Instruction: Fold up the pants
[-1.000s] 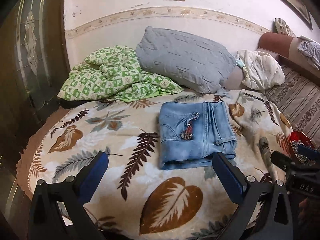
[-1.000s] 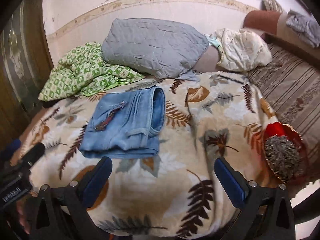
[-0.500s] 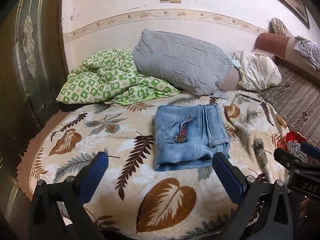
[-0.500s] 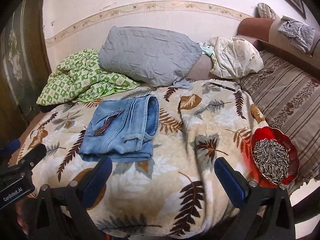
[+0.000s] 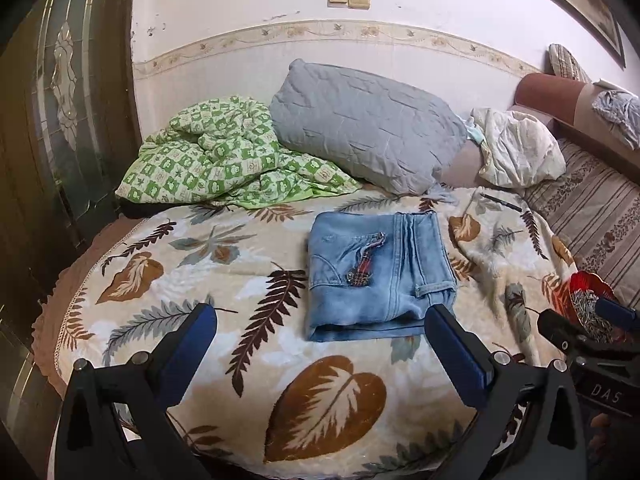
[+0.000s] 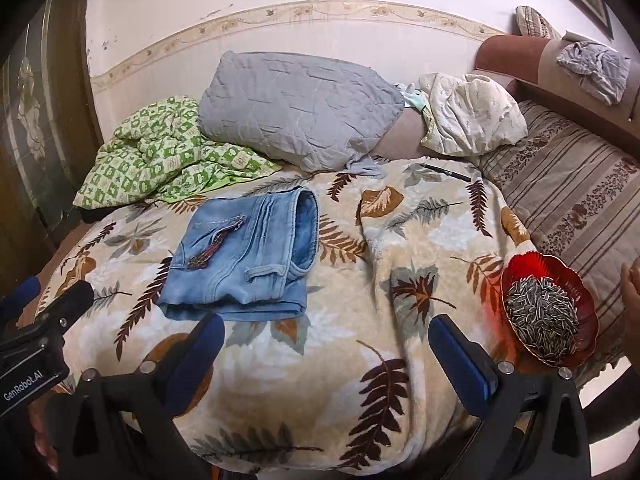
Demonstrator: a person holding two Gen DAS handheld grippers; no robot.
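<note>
left gripper (image 5: 320, 330): jaws wide apart, holding nothing, touching nothing, raised above the near edge of the leaf-print blanket (image 5: 208, 280). right gripper (image 6: 326, 338): jaws equally wide, empty, clear of the cloth. the pants (image 5: 376, 272), light blue denim, lie folded into a compact rectangle on the blanket, at 12 o'clock from the left gripper and at 11 o'clock from the right one, apart from both. beyond them, at 12 o'clock, a grey pillow (image 5: 368, 124); at 10 o'clock, a crumpled green quilt (image 5: 216, 160). a red dish of sunflower seeds (image 6: 548, 312) sits at 3 o'clock on the blanket's right edge, beside the right gripper, with a pen (image 6: 446, 172) farther back. compared with a second ago, both cameras sit farther back from the pants, which lie unchanged.
</note>
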